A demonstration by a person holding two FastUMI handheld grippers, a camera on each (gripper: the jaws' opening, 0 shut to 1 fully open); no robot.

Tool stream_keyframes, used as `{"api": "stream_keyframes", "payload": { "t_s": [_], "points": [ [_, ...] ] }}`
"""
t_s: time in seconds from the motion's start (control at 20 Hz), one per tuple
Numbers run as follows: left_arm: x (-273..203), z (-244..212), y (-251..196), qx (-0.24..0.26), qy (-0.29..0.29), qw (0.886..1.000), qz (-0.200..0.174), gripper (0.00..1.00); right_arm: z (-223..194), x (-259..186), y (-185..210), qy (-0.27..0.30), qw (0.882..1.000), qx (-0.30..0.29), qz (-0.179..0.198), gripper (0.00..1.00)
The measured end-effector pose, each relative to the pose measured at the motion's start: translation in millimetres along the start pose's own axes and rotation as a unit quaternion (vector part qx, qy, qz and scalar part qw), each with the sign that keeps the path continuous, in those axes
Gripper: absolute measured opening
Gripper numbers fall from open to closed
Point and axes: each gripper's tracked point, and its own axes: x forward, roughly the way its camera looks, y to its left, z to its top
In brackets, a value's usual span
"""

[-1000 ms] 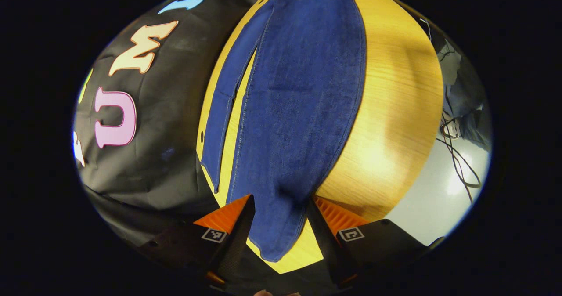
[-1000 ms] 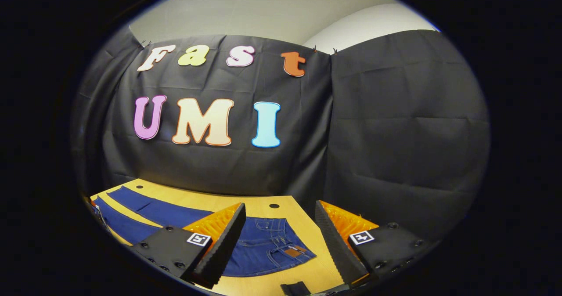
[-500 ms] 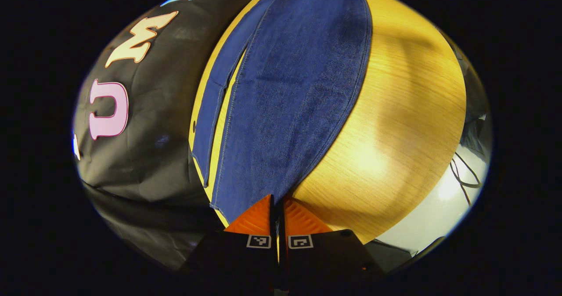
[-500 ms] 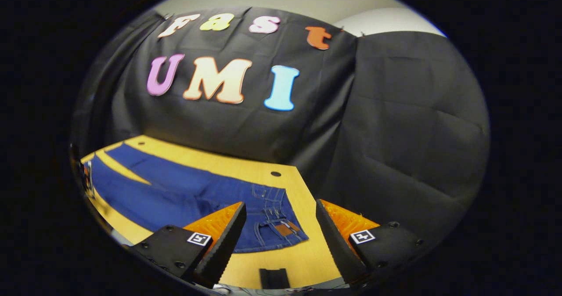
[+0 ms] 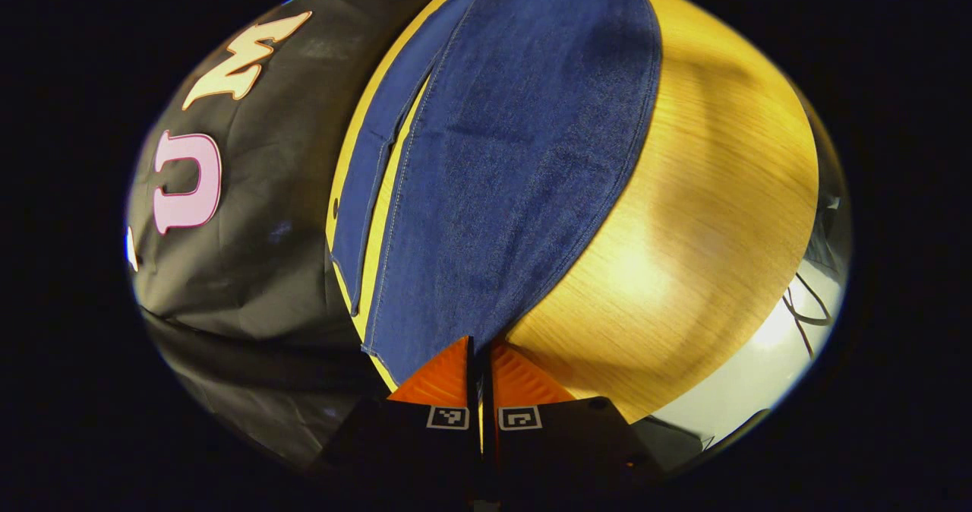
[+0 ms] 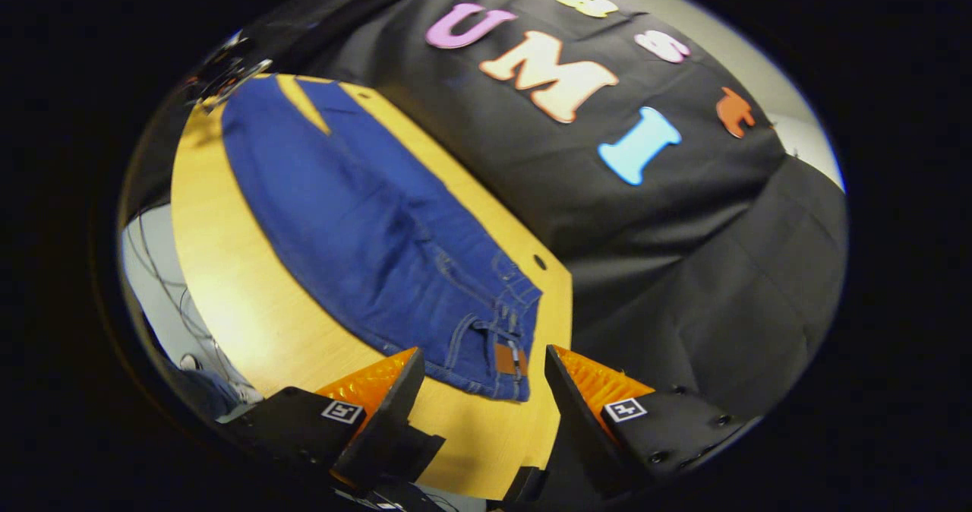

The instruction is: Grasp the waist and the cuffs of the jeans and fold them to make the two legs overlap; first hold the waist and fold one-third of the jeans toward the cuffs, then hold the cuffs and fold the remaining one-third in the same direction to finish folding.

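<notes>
Jeans (image 6: 364,231) lie flat on the bench (image 6: 228,299), running from upper left to lower centre of the right gripper view; waist (image 6: 501,337) at lower centre, legs side by side, not yet overlapped; left tool (image 5: 480,360) at bottom centre of its view, fingers together, seemingly pinched on the near cuff (image 5: 425,345); right tool (image 6: 480,375) spread apart, hovering just short of the waist, holding nothing; judgement: denim soft but fairly heavy, will sag between grips; best taken at waistband corner and cuff hem, where layers are thickest.
</notes>
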Motion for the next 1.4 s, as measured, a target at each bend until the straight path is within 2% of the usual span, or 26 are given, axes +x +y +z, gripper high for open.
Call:
{"api": "stream_keyframes", "payload": {
  "t_s": [0.3,0.4,0.45,0.5,0.6,0.65,0.75,0.9,0.95,1.1,1.4],
  "points": [
    [-2,-1,1,-0.002,0.014,1.000,0.002,0.00,-15,32,41,0.023,0.994,-0.085,0.065,1.00],
    [-3,0,1,-0.003,0.019,1.000,0.002,0.00,-20,43,44,0.032,0.990,-0.120,0.071,1.00],
    [-3,-2,1,-0.003,0.022,1.000,0.002,0.00,-19,46,44,0.031,0.988,-0.133,0.070,0.93],
    [-2,-1,1,-0.004,0.025,1.000,0.001,0.00,-18,51,45,0.034,0.987,-0.143,0.071,0.94],
    [-2,-1,1,-0.004,0.029,1.000,0.001,0.00,-16,63,50,0.033,0.983,-0.167,0.076,0.84],
    [-3,-1,1,-0.005,0.033,0.999,0.001,0.00,-16,68,54,0.032,0.980,-0.179,0.080,0.69],
    [-3,-2,1,-0.009,0.038,0.999,0.002,0.00,-17,70,66,0.032,0.974,-0.202,0.093,0.48],
    [-3,-2,1,-0.014,0.043,0.999,0.000,0.00,-15,69,67,0.031,0.968,-0.227,0.098,0.06],
    [-3,-2,1,-0.017,0.043,0.999,-0.001,0.00,-18,72,62,0.032,0.972,-0.214,0.095,0.03],
    [-3,-2,0,-0.034,0.042,0.998,-0.012,0.00,-17,67,59,0.037,0.982,-0.155,0.103,0.04],
    [-15,5,29,-0.087,0.017,0.996,0.022,0.00,14,53,29,0.023,0.991,-0.118,0.052,0.02]
  ]
}}
